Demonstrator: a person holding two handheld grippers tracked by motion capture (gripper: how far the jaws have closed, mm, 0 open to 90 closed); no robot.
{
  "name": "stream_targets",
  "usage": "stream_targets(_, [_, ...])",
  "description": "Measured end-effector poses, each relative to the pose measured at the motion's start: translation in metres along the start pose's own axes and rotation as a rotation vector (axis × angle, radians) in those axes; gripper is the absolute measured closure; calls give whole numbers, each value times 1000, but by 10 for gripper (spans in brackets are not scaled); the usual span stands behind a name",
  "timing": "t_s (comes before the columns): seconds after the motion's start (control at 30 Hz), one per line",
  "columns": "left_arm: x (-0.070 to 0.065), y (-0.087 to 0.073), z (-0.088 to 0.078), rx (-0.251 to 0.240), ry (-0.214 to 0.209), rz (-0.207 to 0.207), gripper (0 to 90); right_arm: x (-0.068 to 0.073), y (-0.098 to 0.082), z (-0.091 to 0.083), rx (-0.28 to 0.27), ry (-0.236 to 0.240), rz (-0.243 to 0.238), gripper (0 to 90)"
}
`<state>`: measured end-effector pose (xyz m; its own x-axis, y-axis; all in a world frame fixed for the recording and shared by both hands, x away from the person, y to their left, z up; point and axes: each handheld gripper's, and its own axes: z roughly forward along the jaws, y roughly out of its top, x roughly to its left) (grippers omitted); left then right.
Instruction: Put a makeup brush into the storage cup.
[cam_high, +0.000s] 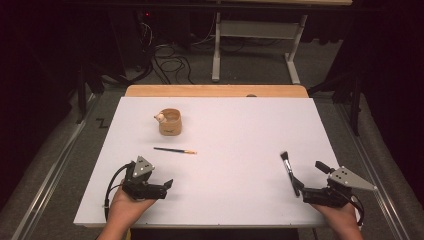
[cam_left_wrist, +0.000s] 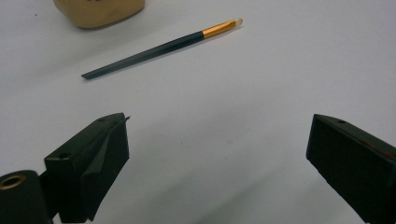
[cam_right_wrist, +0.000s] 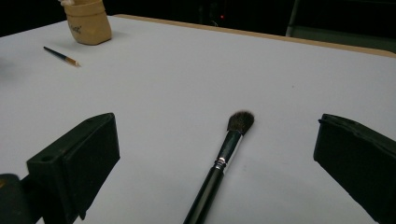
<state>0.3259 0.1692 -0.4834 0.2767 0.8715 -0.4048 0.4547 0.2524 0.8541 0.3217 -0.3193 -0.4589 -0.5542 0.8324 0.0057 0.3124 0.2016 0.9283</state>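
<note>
Only cup (cam_high: 170, 122) and two brushes (cam_high: 175, 150) obstruct table (cam_high: 240, 130).

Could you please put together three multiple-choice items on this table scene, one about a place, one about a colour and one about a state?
1. Where does the thick black brush with dark bristles lie?
A. inside the tan cup
B. flat on the white table between the right claw's jaws
C. on the floor

2. What colour is the band on the thin black brush?
A. gold
B. red
C. green

3. How does the left claw stand?
A. shut on the thin brush
B. shut on nothing
C. open and empty

Answers: 1 B, the right gripper view shows it on the white table between the right claw's jaws. 2 A, a gold ferrule sits behind its pale tip. 3 C, its jaws stand wide apart over bare table.
</note>
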Motion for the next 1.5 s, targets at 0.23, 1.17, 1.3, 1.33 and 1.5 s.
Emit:
stream_targets(0.23, [-1, 8, 7, 55, 19, -15, 70, -6, 10, 3, -9, 16, 32, 13])
stream_targets(1.17, [-14, 38, 41, 415, 102, 118, 131, -8, 7, 6, -7, 56, 38, 15])
stream_targets(1.3, [-15, 41, 44, 445, 98, 117, 133, -9, 6, 6, -2, 60, 38, 15])
stream_targets(1.33, [-16, 42, 45, 447, 100, 110, 133, -9, 6, 6, -2, 60, 38, 15])
stream_targets(1.5, [-16, 50, 50, 463, 84, 93, 134, -8, 5, 6, -3, 61, 36, 15])
